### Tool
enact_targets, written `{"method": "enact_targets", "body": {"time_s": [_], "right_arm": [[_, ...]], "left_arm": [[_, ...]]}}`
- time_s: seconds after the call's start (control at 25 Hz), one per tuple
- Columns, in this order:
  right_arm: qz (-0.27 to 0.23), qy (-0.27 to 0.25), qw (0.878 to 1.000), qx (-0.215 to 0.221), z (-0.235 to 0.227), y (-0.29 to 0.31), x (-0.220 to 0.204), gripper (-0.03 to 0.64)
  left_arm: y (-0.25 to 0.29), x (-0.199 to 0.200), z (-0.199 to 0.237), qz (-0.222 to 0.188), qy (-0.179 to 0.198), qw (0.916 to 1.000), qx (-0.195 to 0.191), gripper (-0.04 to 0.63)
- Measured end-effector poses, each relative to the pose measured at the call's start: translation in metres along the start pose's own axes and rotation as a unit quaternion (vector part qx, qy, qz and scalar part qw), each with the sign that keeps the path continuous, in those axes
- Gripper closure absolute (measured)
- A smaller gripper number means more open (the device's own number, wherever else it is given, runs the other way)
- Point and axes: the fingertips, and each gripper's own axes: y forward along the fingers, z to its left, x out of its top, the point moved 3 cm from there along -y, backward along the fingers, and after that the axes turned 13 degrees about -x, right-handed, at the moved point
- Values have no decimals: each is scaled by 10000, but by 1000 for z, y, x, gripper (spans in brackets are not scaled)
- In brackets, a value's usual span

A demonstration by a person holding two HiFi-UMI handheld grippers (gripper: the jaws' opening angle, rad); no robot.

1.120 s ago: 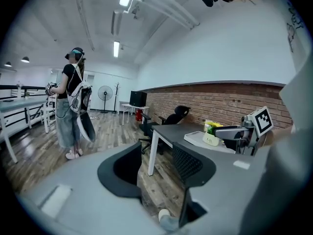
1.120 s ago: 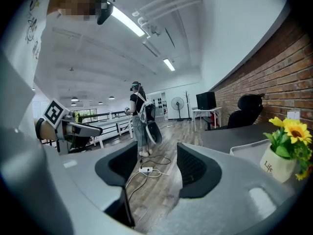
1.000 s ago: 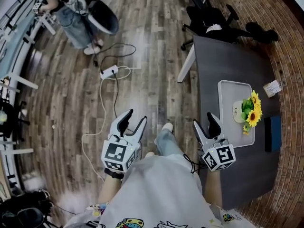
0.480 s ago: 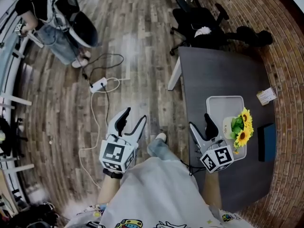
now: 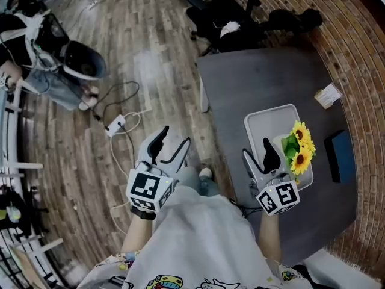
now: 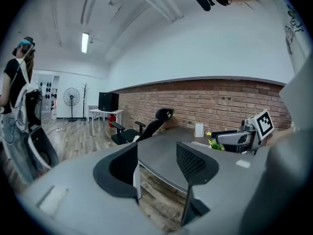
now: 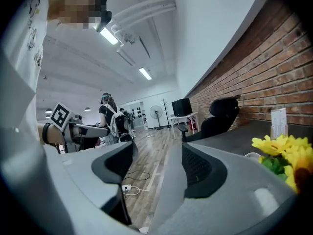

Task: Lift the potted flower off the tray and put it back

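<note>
The potted flower (image 5: 299, 148), yellow sunflowers in a white pot, stands upright on the light grey tray (image 5: 263, 120) on the dark table (image 5: 252, 80). My right gripper (image 5: 258, 153) hovers over the tray's left part, just left of the pot and apart from it. It is open, its jaws have just been opening, and nothing is between them. In the right gripper view the flower (image 7: 285, 155) sits at the right edge, outside the jaws. My left gripper (image 5: 170, 144) is over the wooden floor left of the table, open and empty, its jaws also just widened.
A black office chair (image 5: 231, 21) stands at the table's far end. A small card (image 5: 328, 95) and a dark blue flat object (image 5: 340, 155) lie on the table right of the tray. A power strip with cables (image 5: 116, 124) lies on the floor; a person (image 5: 33, 53) stands far left.
The table and tray have shifted left and nearer in the head view. My right gripper has come from the table's edge to over the tray beside the pot. Both grippers' jaws stand wider.
</note>
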Motion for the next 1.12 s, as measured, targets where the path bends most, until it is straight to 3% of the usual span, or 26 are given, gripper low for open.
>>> {"method": "enact_targets", "body": {"time_s": [0.28,0.52,0.68,0.96,1.12], "right_arm": [[-236,203,9970,-709,-31,-16,10,279],[-385,397,9844,-1669,-69,-22,15,265],[-474,521,9703,-2313,-88,-25,21,262],[-573,701,9365,-3386,-114,-37,23,256],[-624,862,9071,-4072,-119,-54,19,256]], "left_arm": [[71,24,-13,149,290,9940,-1042,344],[153,48,-33,266,595,9713,-2289,344],[209,68,-51,373,720,9457,-3148,344],[279,75,-91,531,954,8901,-4424,342],[302,73,-118,735,1071,8494,-5116,337]]}}
